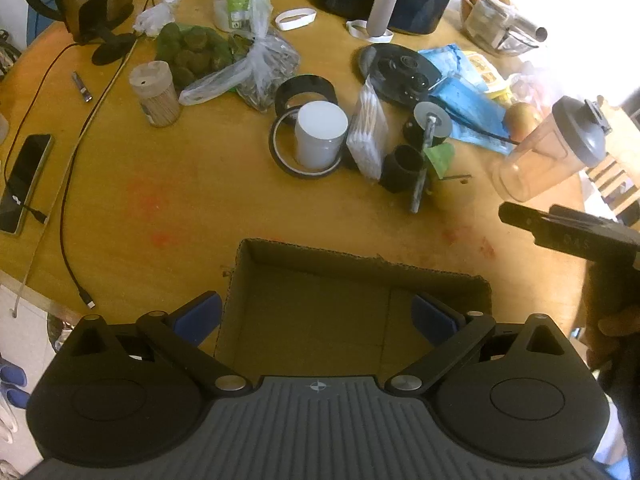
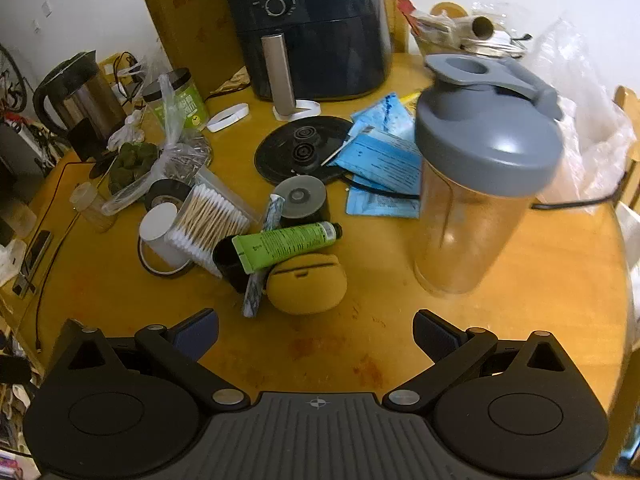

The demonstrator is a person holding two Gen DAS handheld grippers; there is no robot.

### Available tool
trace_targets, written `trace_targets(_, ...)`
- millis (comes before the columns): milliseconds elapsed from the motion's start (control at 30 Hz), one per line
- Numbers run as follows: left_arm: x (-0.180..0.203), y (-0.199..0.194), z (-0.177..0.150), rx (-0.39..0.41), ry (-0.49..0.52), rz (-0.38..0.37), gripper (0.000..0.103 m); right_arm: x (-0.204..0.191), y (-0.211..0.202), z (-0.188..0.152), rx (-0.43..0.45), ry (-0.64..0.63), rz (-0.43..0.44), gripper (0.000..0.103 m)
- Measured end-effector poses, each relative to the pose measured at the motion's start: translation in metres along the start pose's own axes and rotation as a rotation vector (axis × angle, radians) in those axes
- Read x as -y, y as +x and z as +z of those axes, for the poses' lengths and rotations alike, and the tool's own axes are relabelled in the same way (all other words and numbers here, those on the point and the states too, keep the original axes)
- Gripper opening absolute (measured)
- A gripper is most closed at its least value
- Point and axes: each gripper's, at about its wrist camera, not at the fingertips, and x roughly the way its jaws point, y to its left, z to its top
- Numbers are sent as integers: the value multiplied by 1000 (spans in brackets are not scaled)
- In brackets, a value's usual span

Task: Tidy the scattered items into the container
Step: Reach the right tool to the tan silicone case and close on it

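cluttered round wooden surface (image 2: 520,280) carries a heap: cotton swab pack (image 2: 208,220), green tube (image 2: 286,242), yellow pouch (image 2: 306,286). clear shaker bottle (image 2: 476,184) stands just right of the heap. left gripper (image 1: 316,318) hovers over the empty cardboard box (image 1: 360,276), fingers spread wide. right gripper (image 2: 316,330) is likewise spread, gripping nothing.

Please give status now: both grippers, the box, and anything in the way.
Left gripper open over the cardboard box, nothing in it. Right gripper open, empty. Shaker bottle ahead, clutter pile beside it.
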Motion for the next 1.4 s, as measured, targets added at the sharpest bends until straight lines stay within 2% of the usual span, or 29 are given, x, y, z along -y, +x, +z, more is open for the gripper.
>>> trace_targets(267,-8,7,6,-17,7,-11,103,-1,24,7,-1,-22,-40,102)
trace_targets(800,-49,14,6,-55,-46,12,103,-12,90,8,-56,-67,-118,102)
trace_targets(933,-58,15,5,-63,-60,18,103,-14,103,8,-72,-87,-126,98)
trace_targets(1400,-80,16,3,-73,-116,32,103,-21,120,14,-89,-77,-145,98)
